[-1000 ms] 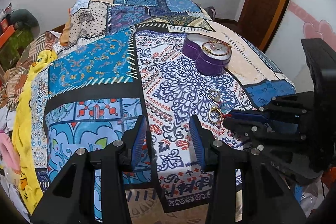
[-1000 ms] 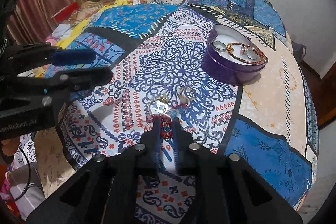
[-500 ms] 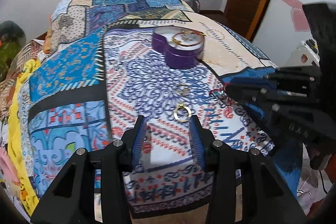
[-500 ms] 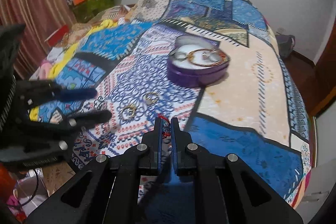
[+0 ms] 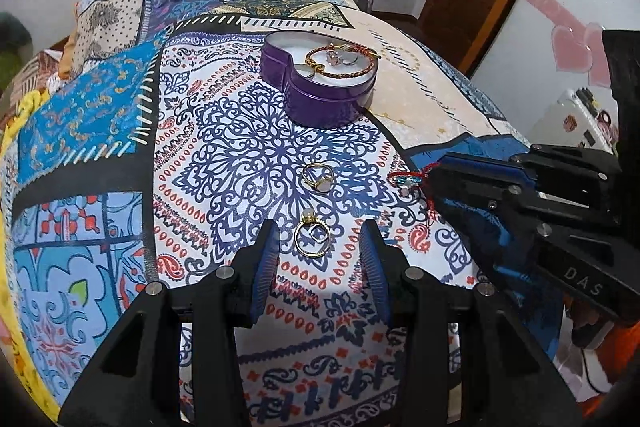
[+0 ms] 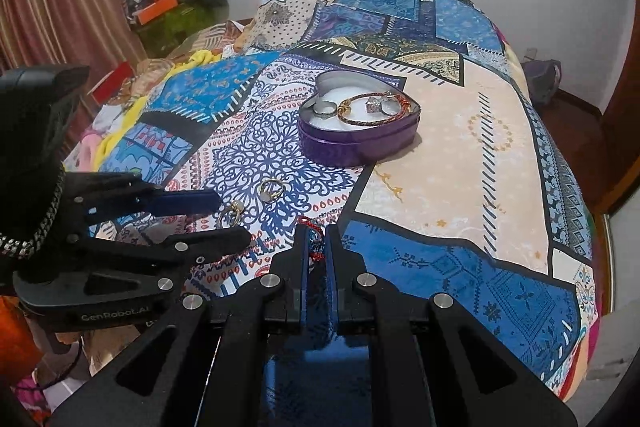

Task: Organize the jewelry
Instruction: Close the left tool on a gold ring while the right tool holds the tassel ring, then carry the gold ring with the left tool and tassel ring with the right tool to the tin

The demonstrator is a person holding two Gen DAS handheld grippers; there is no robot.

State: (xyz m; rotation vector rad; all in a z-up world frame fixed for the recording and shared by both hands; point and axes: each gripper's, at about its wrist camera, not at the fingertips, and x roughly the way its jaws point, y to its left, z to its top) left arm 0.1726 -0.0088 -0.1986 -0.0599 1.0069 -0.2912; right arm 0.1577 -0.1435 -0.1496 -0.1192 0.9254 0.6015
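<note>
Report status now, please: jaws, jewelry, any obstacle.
Right gripper shut on red bracelet. Left gripper open over gold ring. Purple tin unobstructed.

I see glossy purple metal tin on matt printed cloth bedspread; beside tin, shiny gold metal rings (polished); my grippers matt black plastic.

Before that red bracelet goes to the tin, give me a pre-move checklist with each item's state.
1. Right gripper shut on the red string bracelet: ok.
2. Bracelet lifted clear of the bedspread: cannot tell.
3. Heart-shaped purple tin uncovered, white lining partly bare: ok.
4. Path to the tin free of the left gripper, which is off to the side: ok.
5. Left jaws open, straddling the gold ring without gripping it: ok.
6. Second gold ring lying apart on the spread: ok.
</note>
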